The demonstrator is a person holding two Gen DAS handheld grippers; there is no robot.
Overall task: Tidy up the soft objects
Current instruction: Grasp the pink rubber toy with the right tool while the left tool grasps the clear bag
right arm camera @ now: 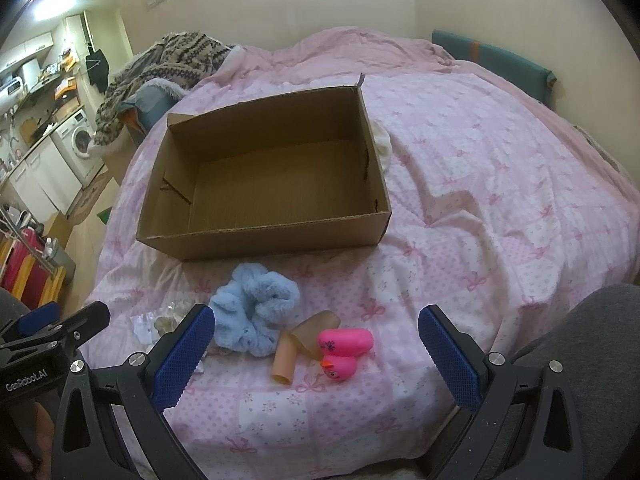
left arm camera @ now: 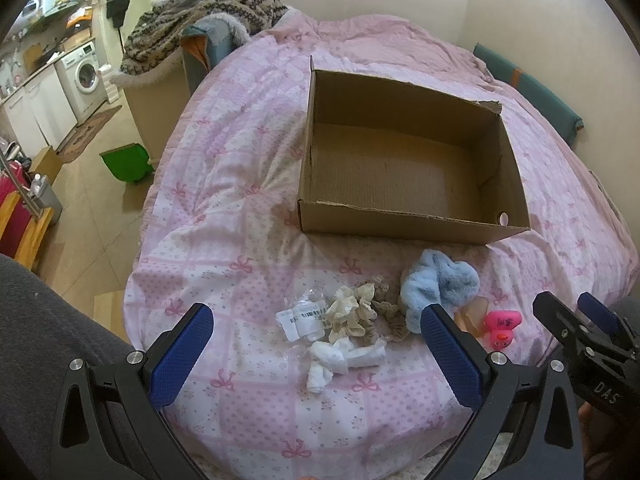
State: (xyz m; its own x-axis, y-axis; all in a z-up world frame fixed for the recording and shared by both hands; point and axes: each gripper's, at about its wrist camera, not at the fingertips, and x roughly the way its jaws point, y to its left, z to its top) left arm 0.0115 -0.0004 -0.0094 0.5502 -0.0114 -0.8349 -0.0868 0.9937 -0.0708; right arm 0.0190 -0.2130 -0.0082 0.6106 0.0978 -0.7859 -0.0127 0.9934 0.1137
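An empty cardboard box sits open on the pink bed cover. In front of it lie a fluffy blue scrunchie, cream and beige scrunchies, a white knotted cloth, a clear packet with a label, a tan rubbery piece and a pink duck toy. My left gripper is open above the cream scrunchies and white cloth. My right gripper is open above the tan piece and the duck. Nothing is held by either.
The bed's left edge drops to a tiled floor with a green bin. A patterned blanket is piled at the bed's far left. A teal headboard runs along the far right. Grey-clad legs flank the view.
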